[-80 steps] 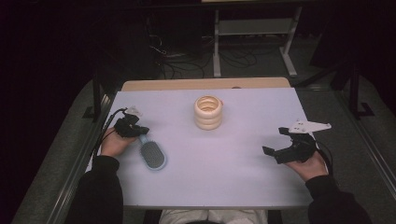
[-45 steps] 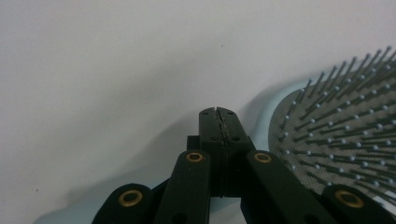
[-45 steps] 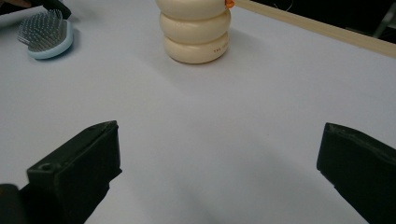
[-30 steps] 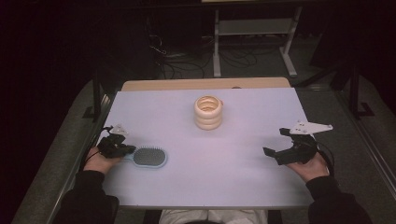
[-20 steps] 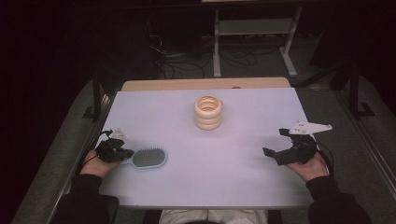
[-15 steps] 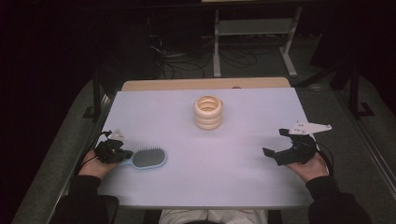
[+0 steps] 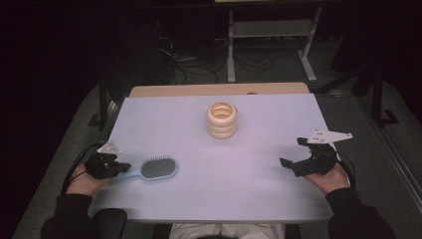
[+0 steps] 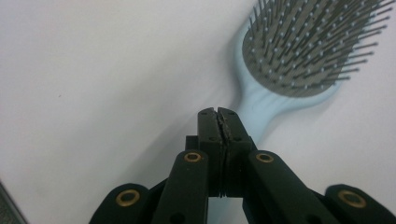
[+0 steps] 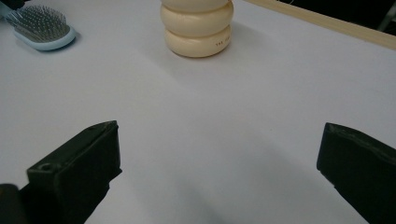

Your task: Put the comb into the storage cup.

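A light-blue hairbrush (image 7: 158, 168) lies bristles up near the table's front left, its handle pointing left. My left gripper (image 7: 122, 168) sits at the handle's end. In the left gripper view its jaws (image 8: 218, 114) are pressed together with nothing between them. The brush (image 8: 303, 42) runs out from beneath them, so I cannot tell if they touch the handle. A stack of three cream rings (image 7: 222, 119) stands at the table's middle back. My right gripper (image 7: 293, 152) rests at the right, jaws wide apart and empty (image 9: 219, 135), facing the rings (image 9: 196, 28) and the brush (image 9: 41, 23).
The pale lilac table top (image 7: 209, 199) has a wooden strip (image 7: 219, 89) along its far edge. Beyond it, on the dark floor, stand a metal frame (image 7: 268, 35) and loose cables (image 7: 184, 59).
My left hand has drawn a little to the left and toward the table's front edge. The brush has stayed almost where it was. The right hand has kept still.
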### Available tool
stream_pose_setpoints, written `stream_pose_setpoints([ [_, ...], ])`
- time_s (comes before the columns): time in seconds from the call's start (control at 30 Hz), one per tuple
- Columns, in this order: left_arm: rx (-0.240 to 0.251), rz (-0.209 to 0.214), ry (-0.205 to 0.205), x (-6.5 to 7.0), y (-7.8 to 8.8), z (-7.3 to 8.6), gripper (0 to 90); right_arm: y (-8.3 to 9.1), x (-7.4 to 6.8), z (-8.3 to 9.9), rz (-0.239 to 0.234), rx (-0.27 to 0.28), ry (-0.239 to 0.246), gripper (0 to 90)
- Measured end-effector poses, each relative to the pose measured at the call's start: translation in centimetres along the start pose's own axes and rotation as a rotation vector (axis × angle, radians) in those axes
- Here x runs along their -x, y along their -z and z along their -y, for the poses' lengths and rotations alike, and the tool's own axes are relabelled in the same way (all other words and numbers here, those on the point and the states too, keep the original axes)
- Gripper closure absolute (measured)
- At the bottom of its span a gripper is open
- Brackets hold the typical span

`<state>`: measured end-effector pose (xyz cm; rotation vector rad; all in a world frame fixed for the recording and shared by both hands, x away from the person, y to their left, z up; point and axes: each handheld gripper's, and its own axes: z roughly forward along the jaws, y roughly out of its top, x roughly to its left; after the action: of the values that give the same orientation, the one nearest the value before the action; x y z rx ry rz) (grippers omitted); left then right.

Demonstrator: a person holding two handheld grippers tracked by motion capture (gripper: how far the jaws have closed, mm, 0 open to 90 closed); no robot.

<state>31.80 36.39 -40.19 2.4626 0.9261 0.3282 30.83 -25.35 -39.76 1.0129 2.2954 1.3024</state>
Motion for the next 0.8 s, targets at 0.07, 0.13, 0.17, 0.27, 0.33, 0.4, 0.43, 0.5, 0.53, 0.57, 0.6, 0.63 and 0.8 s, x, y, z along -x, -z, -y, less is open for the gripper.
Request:
stream_pose_setpoints([
  [0.07,0.002,0.007,-0.007,-0.1,0.3,0.0,85.9,0.0,0.0,0.0,0.001,-0.002,-0.001,0.0],
  [0.13,0.004,0.022,-0.019,-0.2,0.6,-0.2,84.3,0.0,0.0,0.0,0.001,-0.001,-0.001,0.0],
  [0.17,0.01,0.025,-0.022,-0.2,0.9,-0.3,82.9,0.0,0.0,0.0,0.001,-0.001,-0.001,0.0],
  [0.27,0.035,0.046,-0.041,-0.3,1.7,-0.9,79.9,0.0,0.0,0.0,-0.001,-0.001,0.0,0.0],
  [0.33,0.064,0.045,-0.067,-0.3,2.3,-1.3,73.0,0.0,0.0,0.0,-0.001,-0.001,0.0,0.0],
  [0.4,0.074,0.039,-0.082,-0.4,2.6,-1.6,61.5,0.0,0.0,0.0,-0.001,-0.001,0.001,0.0],
  [0.43,0.079,0.062,-0.088,-0.4,2.8,-1.8,59.7,0.0,0.0,0.0,-0.001,0.0,0.001,0.0],
  [0.5,0.09,0.075,-0.108,-0.4,2.9,-2.1,52.8,0.0,0.0,0.0,-0.001,0.0,0.002,0.0],
  [0.53,0.09,0.078,-0.116,-0.4,2.9,-2.3,46.5,0.0,0.0,0.0,-0.001,-0.001,0.003,0.0],
  [0.57,0.094,0.09,-0.122,-0.4,3.0,-2.5,43.1,0.0,0.0,0.0,0.0,-0.001,0.003,0.0],
  [0.6,0.099,0.092,-0.126,-0.4,3.0,-2.6,39.3,0.0,0.0,0.0,0.001,-0.001,0.003,0.0],
  [0.63,0.096,0.09,-0.129,-0.5,3.1,-2.8,34.5,0.0,0.0,0.0,0.002,-0.001,0.004,0.0],
  [0.8,0.067,0.098,-0.154,-0.8,3.9,-3.6,23.5,-0.1,0.0,0.0,0.004,-0.007,0.003,0.0],
])
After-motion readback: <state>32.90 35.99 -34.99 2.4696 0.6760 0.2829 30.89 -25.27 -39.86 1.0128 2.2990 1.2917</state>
